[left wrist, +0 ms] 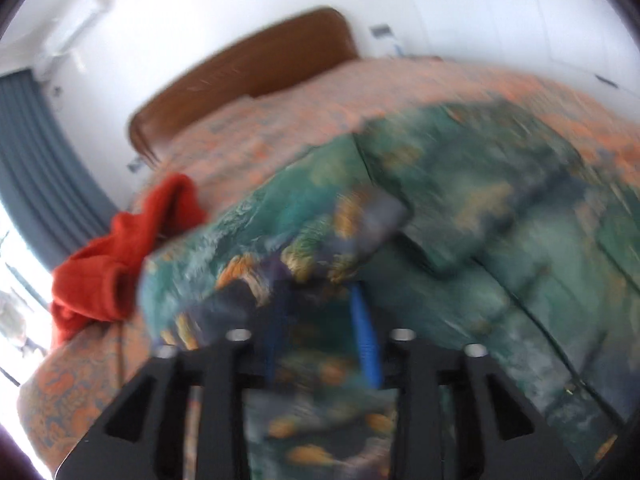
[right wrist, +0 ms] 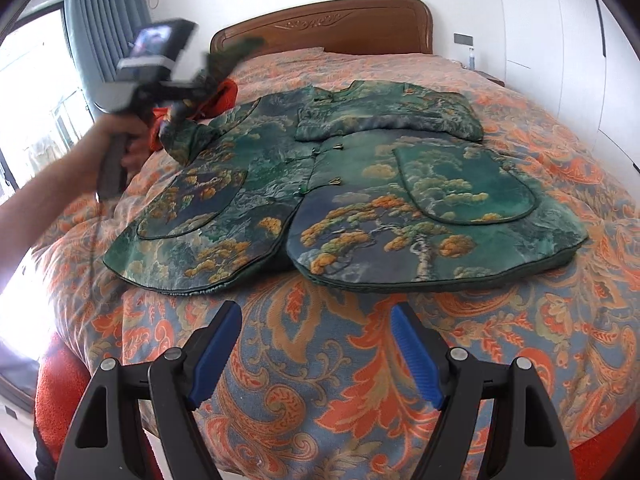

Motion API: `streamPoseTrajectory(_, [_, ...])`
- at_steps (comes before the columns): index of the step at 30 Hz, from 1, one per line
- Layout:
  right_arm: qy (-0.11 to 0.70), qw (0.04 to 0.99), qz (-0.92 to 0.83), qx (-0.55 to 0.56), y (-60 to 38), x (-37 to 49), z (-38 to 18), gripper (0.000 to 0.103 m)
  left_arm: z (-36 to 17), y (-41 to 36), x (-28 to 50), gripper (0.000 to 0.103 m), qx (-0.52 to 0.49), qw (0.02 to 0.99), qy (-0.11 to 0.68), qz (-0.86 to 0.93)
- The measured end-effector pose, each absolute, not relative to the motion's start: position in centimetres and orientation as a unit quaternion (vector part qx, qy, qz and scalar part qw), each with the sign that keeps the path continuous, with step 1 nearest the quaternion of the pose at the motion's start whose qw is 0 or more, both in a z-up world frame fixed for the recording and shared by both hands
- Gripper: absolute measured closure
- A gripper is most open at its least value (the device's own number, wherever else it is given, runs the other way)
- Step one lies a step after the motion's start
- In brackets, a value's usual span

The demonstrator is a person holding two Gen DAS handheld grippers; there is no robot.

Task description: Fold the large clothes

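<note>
- Nearest to me, my right gripper [right wrist: 314, 354] hovers with its blue fingers [right wrist: 214, 354] spread wide and nothing between them, over the bare bedspread [right wrist: 320, 400] just short of the jacket's hem.
- Just beyond it, the green padded jacket [right wrist: 360, 208] lies front-up across the middle of the bed, its right sleeve already folded in across the chest below the collar.
- At the jacket's left edge, my left gripper [left wrist: 320, 320] is clenched on the left sleeve [right wrist: 188, 132], and the cloth rises in a bunch off the bed; the wrist view is motion-blurred, so I cannot tell exactly how deep the bite is.
- To do this step well, I judge I should carry that sleeve straight across the chest, level with the other one, and lay it flat before letting go; my free right side could pin the hem or smooth the panel.
- Two patch pockets [right wrist: 468, 184] sit on the jacket's front panels; they look flat, and I cannot see into them.
- Beyond the jacket's left shoulder lies a red garment [left wrist: 120, 256], and farther still stands the wooden headboard [right wrist: 324, 24].
</note>
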State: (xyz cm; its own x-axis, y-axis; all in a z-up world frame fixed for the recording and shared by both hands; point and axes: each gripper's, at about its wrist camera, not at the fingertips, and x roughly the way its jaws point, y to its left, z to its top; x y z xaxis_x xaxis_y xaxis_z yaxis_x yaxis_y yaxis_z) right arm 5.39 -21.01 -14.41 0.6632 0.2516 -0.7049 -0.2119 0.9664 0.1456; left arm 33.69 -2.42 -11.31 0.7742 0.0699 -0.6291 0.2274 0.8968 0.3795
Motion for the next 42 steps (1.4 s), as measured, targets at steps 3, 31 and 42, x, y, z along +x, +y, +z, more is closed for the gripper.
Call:
streamPoseTrajectory(3, [0.388, 0.913, 0.121, 0.029, -21.9, 5.1, -14.2, 0.024, -13.7, -3.5, 31.3, 0.032, 0.215, 0.904, 0.361, -0.074])
streamPoseTrajectory(31, [0.518, 0.744, 0.219, 0.361, -13.3, 39.8, -20.5, 0.030, -15.4, 7.0, 19.7, 0.013, -0.004, 0.929, 0.370, -0.001])
streamPoseTrajectory(42, [0.419, 0.848, 0.229, 0.231, -8.7, 41.1, -11.7, 0.087, -14.9, 6.9, 18.5, 0.013, -0.013, 0.930, 0.367, -0.016])
